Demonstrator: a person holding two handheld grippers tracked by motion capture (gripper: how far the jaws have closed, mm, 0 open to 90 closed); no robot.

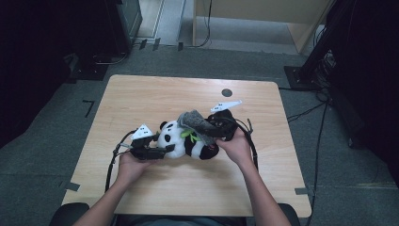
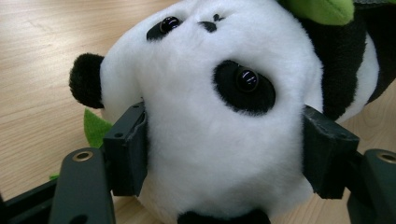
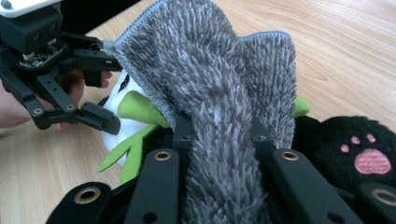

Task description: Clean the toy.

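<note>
A plush panda (image 1: pixel 183 140), its black-and-white fur soft and round in shape, lies near the middle of the pale wooden desk (image 1: pixel 141 94), closer to the front edge. The left gripper (image 2: pixel 224 154) clamps its two black jaws on either side of the panda's fluffy white head. The right gripper (image 3: pixel 219 135) is pinched tight on a shaggy grey cloth (image 3: pixel 210 84) with a stitched hem, draped over the panda's green felt leaves (image 3: pixel 135 112)
</note>
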